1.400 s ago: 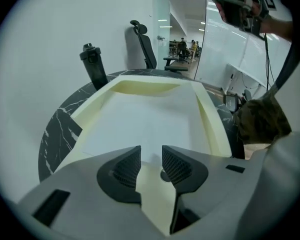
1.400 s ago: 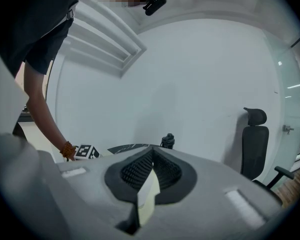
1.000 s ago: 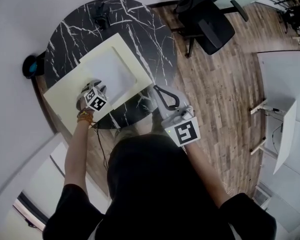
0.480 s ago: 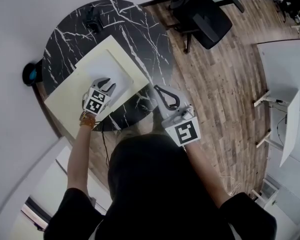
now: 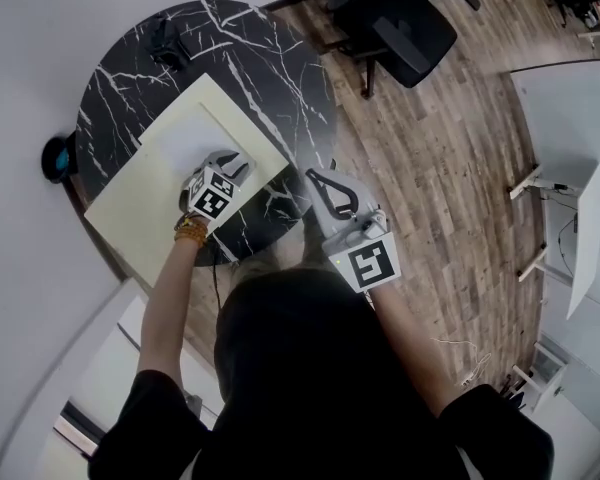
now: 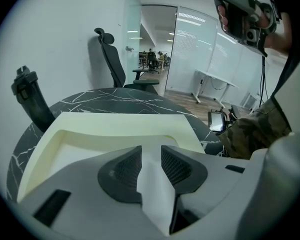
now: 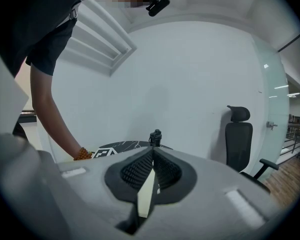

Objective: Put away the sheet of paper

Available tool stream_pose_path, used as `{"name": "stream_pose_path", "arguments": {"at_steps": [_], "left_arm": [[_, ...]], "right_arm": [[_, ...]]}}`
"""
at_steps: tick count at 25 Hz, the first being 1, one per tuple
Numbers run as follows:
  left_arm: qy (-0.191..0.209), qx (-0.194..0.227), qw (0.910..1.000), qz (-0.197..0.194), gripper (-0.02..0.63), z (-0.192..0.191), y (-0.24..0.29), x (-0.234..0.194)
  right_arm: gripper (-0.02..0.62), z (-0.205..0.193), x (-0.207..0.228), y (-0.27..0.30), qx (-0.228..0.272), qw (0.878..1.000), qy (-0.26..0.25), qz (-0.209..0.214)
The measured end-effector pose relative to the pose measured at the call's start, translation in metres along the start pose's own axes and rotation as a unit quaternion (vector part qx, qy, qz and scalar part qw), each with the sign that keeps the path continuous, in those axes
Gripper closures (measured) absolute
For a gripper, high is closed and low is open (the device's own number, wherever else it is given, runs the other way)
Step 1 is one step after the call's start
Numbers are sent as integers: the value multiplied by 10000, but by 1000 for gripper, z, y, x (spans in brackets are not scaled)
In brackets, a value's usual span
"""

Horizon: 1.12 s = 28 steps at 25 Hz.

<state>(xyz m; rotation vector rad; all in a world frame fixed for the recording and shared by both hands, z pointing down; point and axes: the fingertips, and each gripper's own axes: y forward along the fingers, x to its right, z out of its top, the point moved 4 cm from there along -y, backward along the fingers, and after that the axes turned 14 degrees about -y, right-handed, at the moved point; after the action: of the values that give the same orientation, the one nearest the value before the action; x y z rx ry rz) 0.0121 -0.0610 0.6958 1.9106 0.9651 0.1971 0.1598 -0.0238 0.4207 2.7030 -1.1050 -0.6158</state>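
Observation:
A white sheet of paper (image 5: 180,138) lies inside an open cream folder (image 5: 130,203) on the round black marble table (image 5: 280,58). My left gripper (image 5: 228,162) hovers over the folder's near right part, pointing steeply down. Its jaws have just been closing a little, but they stand apart. In the left gripper view the left gripper (image 6: 151,151) shows only the paper (image 6: 80,154) below through its gap, with the folder (image 6: 120,124) beyond, and no pad presses on anything. My right gripper (image 5: 314,176) is held off the table's near right edge. In its own view the right gripper (image 7: 153,156) has its pads meeting, with nothing in them.
A black bottle (image 5: 165,40) stands at the table's far side. A black office chair (image 5: 400,23) is on the wooden floor beyond the table. A round dark object (image 5: 58,156) sits by the wall on the left. White desks (image 5: 580,148) stand at the right.
My left gripper has moved from the folder's near edge to the right and further in over the folder. The right gripper has barely shifted.

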Motion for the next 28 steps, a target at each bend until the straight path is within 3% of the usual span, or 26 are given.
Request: {"name": "stream_pose_path", "arguments": {"at_steps": [3,8,14,21,24,28], "left_arm": [[-30,-169,9998,-125,472,0,9,4],[-668,-112,9971,-340,471,11,22,1],[-688,-527,9959,-253,471,2,26,-3],[-660,357,9966,-339,471,16,-24,-1],[-423,234,9981,-391,471,15,-16,4],[-469,193,9976,-473,471,15,-3,5]], "right_arm": [[595,-4,2,-2,-52,10000,68,-20],[595,-6,9,-2,-72,9999,72,-89],[595,-7,11,-2,-91,9998,99,-118],[595,-7,9,2,-53,9999,129,-72],[595,-6,6,4,-76,9999,76,-20],[595,-5,8,1,-62,9999,90,-74]]}}
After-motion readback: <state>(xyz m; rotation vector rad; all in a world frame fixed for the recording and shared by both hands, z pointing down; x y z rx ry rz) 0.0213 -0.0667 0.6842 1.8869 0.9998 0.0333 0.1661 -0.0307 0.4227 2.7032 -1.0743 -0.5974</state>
